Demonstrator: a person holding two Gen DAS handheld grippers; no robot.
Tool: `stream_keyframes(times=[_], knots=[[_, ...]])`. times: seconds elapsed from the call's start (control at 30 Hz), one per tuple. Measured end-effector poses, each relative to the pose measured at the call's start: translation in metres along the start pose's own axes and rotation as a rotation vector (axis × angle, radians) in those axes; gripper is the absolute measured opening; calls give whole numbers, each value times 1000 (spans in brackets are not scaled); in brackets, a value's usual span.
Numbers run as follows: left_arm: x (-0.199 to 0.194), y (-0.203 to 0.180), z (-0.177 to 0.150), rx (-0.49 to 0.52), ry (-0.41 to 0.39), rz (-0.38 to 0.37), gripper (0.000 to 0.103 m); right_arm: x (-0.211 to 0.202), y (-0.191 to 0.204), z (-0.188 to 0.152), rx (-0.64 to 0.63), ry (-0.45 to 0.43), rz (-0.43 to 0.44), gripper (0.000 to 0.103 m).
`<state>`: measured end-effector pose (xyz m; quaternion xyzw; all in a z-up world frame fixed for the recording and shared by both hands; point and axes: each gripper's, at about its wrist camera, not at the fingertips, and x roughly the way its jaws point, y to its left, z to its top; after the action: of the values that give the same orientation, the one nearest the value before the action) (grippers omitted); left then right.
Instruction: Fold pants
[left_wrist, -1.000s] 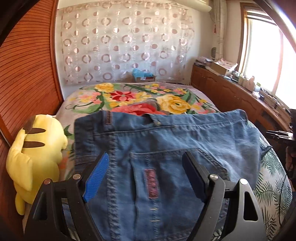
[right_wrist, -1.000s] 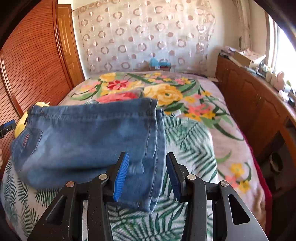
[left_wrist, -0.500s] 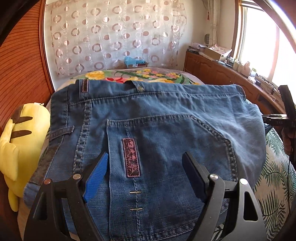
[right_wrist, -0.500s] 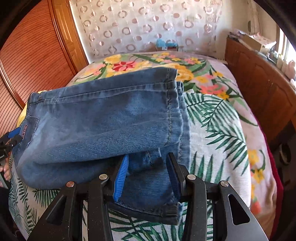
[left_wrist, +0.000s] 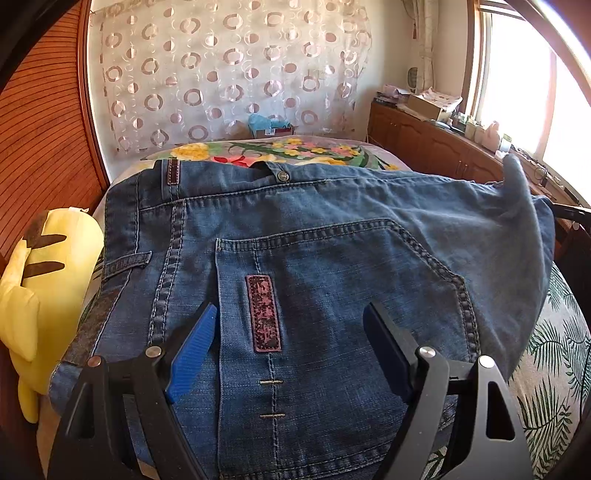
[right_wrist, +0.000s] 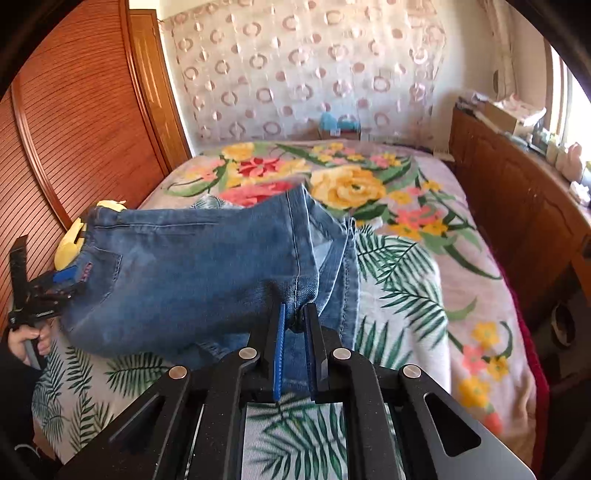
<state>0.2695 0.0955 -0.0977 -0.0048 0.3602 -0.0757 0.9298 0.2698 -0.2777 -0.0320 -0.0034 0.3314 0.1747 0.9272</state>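
Note:
Blue jeans (left_wrist: 332, 258) lie folded across the flowered bedspread (right_wrist: 406, 258), back pocket and waistband toward my left gripper. My left gripper (left_wrist: 291, 310) hovers over that pocket with its jaws wide open and nothing pinched. In the right wrist view the leg end of the jeans (right_wrist: 184, 266) is bunched and lifted off the bed. My right gripper (right_wrist: 295, 308) is closing, and its pads press on a fold of denim near the hem. A hand (right_wrist: 35, 341) holds the left gripper at the far left edge.
A yellow plush toy (left_wrist: 40, 295) sits against the slatted wooden wardrobe (right_wrist: 74, 129) at the bed's left side. A wooden cabinet (right_wrist: 517, 206) with clutter on top runs along the right under the window. A circle-patterned curtain (left_wrist: 229, 74) hangs behind the bed.
My right gripper went from half open around the jeans' edge to clamped on it, and that end of the jeans rose. My left gripper came lower and closer over the pocket.

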Motion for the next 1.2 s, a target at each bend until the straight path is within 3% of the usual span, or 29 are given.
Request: stream_keyframes(times=[0.4,0.67,0.77,0.97,1.13,1.2], knots=[[-1,-1,-2,-5,10,11,82,29,4,-41,-4,136,-44,10],[-13,9,-1,-23,-3,28,82,25,-11,-40,88,84,-102,59],[-27,23,-3,-53,-10,38,82,38,-12,-45,124,98,-72,59],[-54,57,-18,-109,-10,154,82,53,-18,-47,179,108,-27,59],[-54,87,-35,-183,34,249,82,59,-15,-45,173,125,-22,59],[-50,94,-41,-218,54,247,82,60,-12,-44,159,127,-25,59]])
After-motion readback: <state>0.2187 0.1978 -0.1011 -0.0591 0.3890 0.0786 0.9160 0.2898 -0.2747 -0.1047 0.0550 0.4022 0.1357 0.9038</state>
